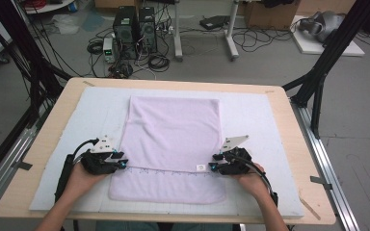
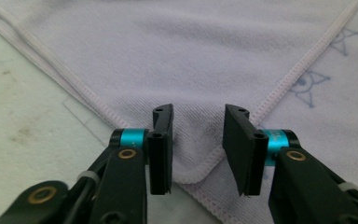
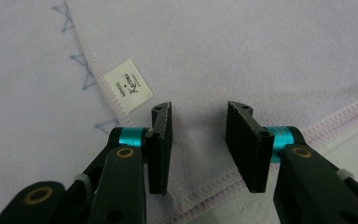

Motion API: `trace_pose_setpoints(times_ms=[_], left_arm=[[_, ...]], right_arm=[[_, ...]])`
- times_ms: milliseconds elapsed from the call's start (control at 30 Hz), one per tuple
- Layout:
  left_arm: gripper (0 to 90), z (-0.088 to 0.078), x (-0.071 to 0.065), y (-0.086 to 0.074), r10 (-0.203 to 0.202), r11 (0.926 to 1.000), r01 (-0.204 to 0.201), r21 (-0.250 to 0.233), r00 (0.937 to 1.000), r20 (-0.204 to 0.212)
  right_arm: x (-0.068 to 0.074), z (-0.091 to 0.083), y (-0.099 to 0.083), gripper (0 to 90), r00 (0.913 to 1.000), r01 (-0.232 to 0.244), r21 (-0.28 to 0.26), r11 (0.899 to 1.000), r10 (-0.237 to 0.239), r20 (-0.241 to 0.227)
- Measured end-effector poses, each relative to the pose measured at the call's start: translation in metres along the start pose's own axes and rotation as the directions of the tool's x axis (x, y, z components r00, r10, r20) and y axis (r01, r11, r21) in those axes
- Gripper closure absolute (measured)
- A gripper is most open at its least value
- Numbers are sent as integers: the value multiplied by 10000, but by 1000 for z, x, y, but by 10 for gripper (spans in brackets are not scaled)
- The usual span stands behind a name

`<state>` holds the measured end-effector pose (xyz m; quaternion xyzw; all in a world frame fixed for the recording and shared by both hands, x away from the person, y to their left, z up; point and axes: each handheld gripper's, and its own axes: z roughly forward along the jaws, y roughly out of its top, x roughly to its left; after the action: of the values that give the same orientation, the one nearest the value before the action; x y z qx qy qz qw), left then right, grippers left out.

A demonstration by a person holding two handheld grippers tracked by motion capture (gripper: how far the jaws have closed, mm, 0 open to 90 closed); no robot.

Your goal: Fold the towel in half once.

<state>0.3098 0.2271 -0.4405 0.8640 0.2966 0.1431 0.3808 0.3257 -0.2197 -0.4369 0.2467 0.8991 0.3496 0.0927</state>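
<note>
Lavender towel (image 1: 172, 139): spread flat on the white pad (image 1: 255, 115) that covers your wooden table (image 1: 289, 125), with the top layer folded so its hemmed edge crosses near the front.

Left gripper (image 1: 120, 161): you hold it at the towel's left side, jaws astride the corner of the folded layer (image 2: 193, 175). The jaws stand partly apart, cloth between them, pads not pressing; nothing gripped.

Right gripper (image 1: 215, 162): you hold it at the towel's right side, jaws astride the matching corner (image 3: 189, 198). Same state: partly apart, cloth between, no grip.

White label (image 3: 129, 85): sewn at the hem, just left of the right gripper's jaws.

Blue stitched pattern (image 2: 313, 84): on the lower layer, beside the hem
</note>
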Motion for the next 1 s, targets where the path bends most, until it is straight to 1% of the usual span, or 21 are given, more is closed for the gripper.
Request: trace_pose_setpoints(times_ms=[33,67,100,133,167,233,300,367,400,500,633,733,833,867,967,1000], left_arm=[[658,0,1,-2,-177,9997,177,-176,9998,21],[661,0,1,-4,-370,9990,371,-235,9993,48],[670,0,0,-4,-478,9984,474,-316,9988,-102],[696,0,-2,-5,-389,9986,376,-363,9987,-344],[716,1,-4,-5,-337,9988,322,-377,9986,-405],[772,1,-6,-4,-285,9988,264,-409,9983,-516],[827,1,-6,-4,-388,9986,369,-382,9980,-492],[856,0,-4,-3,-482,9983,468,-339,9979,-423],[860,-1,-3,-2,-538,9979,521,-393,9976,-429],[865,-5,-3,0,-497,9977,475,-487,9977,-453],[866,-13,-1,4,-553,9956,512,-780,9971,-516],[866,-23,2,11,-685,9922,633,-1074,9966,-454],[867,-31,3,18,-550,9913,484,-1223,9972,-515],[869,-33,2,19,-506,9910,431,-1266,9971,-567],[876,-38,-1,19,-499,9895,413,-1383,9970,-595],[875,-40,-4,18,-410,9893,326,-1425,9976,-565]], right_arm=[[0,0,-1,625,10000,36,-13,10000,-36,54],[0,0,-1,646,10000,42,-53,10000,-42,-1],[1,0,-2,669,10000,61,-103,9999,-61,-54],[1,-1,-2,698,9999,44,-101,9999,-45,-110],[1,-1,-2,752,9996,92,-61,9999,-93,-259],[1,-1,-1,811,9990,89,-24,10000,-90,-443],[1,-1,-1,846,9985,61,-58,10000,-64,-535],[-1,-1,-1,855,9984,66,-44,10000,-69,-570],[-2,-1,0,860,9983,50,-50,10000,-52,-582],[-4,-5,1,864,9982,-114,-145,9998,105,-589],[-7,-11,4,865,9980,-171,-434,9989,145,-613],[-9,-20,9,864,9981,-281,-823,9962,235,-564],[-13,-29,13,863,9983,-366,-1063,9937,314,-499],[-14,-32,15,863,9986,-315,-1178,9925,261,-470],[-12,-39,18,863,9985,-348,-1453,9888,282,-469],[-11,-41,17,863,9985,-344,-1482,9884,275,-479]])
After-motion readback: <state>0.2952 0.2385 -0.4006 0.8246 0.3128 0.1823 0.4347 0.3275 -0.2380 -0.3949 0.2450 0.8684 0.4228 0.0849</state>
